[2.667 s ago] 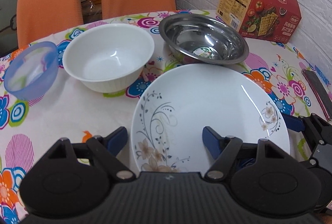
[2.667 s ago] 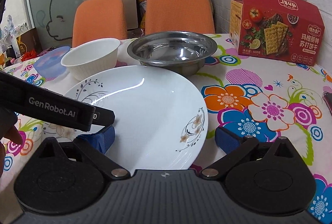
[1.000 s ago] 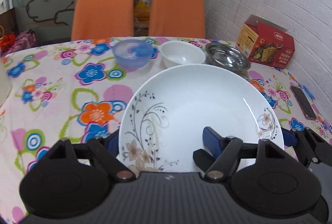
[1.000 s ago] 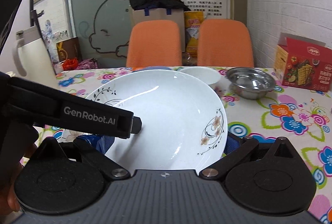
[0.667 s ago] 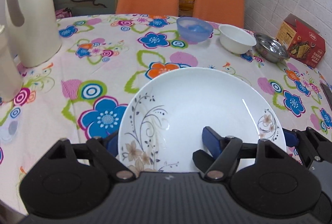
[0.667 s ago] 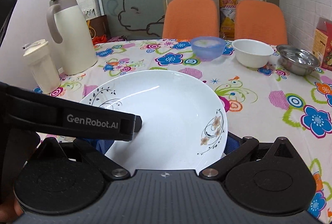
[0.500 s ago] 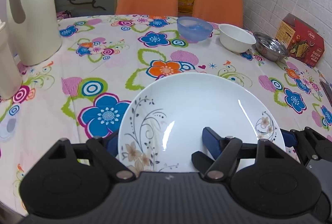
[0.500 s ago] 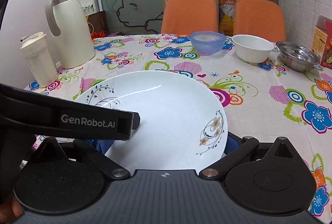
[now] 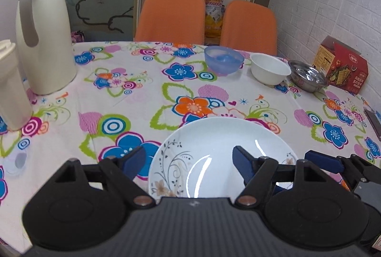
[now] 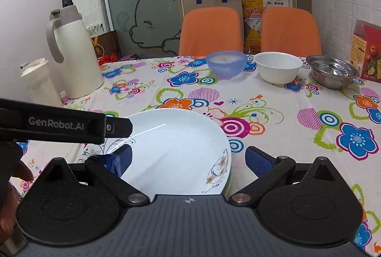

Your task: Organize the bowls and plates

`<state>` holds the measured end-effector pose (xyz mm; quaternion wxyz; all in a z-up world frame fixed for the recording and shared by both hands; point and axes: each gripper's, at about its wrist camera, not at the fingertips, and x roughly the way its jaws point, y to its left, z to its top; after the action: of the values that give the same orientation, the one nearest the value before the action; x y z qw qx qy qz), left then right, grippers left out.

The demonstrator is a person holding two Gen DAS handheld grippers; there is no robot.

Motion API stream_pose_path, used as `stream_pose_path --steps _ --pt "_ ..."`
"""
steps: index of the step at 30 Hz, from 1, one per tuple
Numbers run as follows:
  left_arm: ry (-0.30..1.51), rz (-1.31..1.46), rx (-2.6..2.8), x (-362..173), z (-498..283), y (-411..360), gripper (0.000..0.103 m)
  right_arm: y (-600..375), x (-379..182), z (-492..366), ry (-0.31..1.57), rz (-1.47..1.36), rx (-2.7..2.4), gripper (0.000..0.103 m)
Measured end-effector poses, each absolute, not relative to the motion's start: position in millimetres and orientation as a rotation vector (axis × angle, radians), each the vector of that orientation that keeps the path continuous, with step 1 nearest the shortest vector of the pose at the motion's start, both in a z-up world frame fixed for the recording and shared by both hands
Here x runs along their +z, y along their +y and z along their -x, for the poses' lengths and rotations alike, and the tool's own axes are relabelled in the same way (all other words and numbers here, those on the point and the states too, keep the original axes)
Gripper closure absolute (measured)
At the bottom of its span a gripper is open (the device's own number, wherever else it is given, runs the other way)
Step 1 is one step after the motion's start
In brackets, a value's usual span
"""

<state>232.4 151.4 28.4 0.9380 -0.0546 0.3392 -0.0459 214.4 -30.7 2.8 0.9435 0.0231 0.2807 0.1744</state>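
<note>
Left gripper [image 9: 188, 159]: spread wide astride rim of round white floral-patterned plate [image 9: 223, 149] | Right gripper [image 10: 188, 159]: likewise wide | Plate on flowered tablecloth [image 9: 142, 95]

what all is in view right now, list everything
plate: 1, white with floral print, near table edge between the grippers
blue bowl: 1, translucent blue, far side
white bowl: 1, white, right of blue bowl
steel bowl: 1, silver, right of white bowl
cracker box: 1, red, far right by wall
jug: 1, cream, left
chairs: 2, orange, behind table
tablecloth: 1, floral
left gripper: black, blue pads, open
right gripper: same, open
</note>
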Motion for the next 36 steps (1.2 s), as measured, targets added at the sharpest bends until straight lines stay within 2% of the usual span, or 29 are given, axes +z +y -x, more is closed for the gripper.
stream_pose_path --steps 12,13,15,19,23,25,36 --pt "0.703 0.081 -0.161 37 -250 112 0.025 -117 13 -236 0.583 -0.028 0.207 0.014" --pt "0.703 0.078 -0.164 37 -254 108 0.017 -127 15 -240 0.585 -0.013 0.183 0.014" --pt "0.694 0.076 -0.179 38 -259 100 0.010 -145 18 -251 0.591 0.014 0.146 0.014" --pt "0.693 0.053 -0.204 40 -272 84 0.010 -177 21 -276 0.607 0.049 0.074 0.014" --pt "0.714 0.044 -0.227 40 -290 71 0.008 -206 21 -313 0.628 0.039 0.034 0.014" --pt "0.734 0.045 -0.235 38 -299 66 0.003 -219 22 -336 0.639 0.016 0.003 0.014" --pt "0.805 0.053 -0.266 25 -336 53 0.003 -257 11 -476 0.748 -0.015 -0.099 0.014"
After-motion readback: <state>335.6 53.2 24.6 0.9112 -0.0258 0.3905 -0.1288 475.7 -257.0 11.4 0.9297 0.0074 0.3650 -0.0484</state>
